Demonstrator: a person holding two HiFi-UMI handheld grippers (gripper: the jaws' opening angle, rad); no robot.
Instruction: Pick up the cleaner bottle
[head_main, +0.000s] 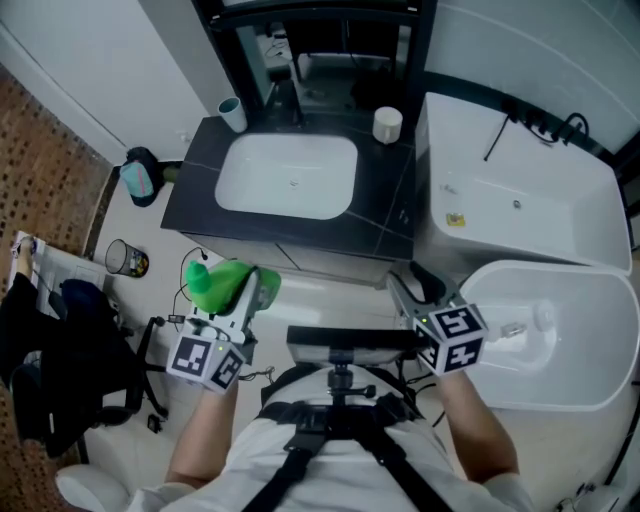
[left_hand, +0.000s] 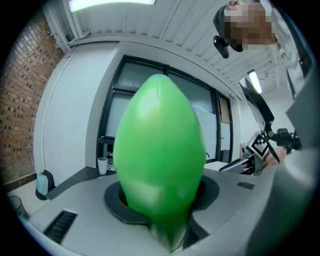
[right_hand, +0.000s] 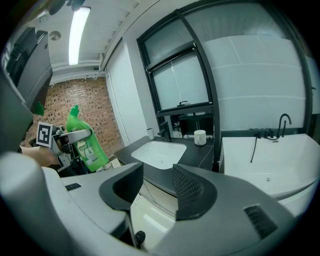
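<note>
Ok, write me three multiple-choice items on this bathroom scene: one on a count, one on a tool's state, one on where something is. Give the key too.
1. How many cups stand on the dark countertop?
A. none
B. two
C. four

2. What state is the right tool in?
A. open, nothing between its jaws
B. shut on a cup
C. shut tight on nothing

3. Where is the green cleaner bottle?
A. standing on the countertop
B. in the right tool
C. in the left tool

Key:
1 B: the head view shows one cup at the back left and another at the back right.
2 A: the right gripper view shows its jaws apart with only the room beyond.
3 C: the left gripper view shows the bottle clamped between that tool's jaws.
</note>
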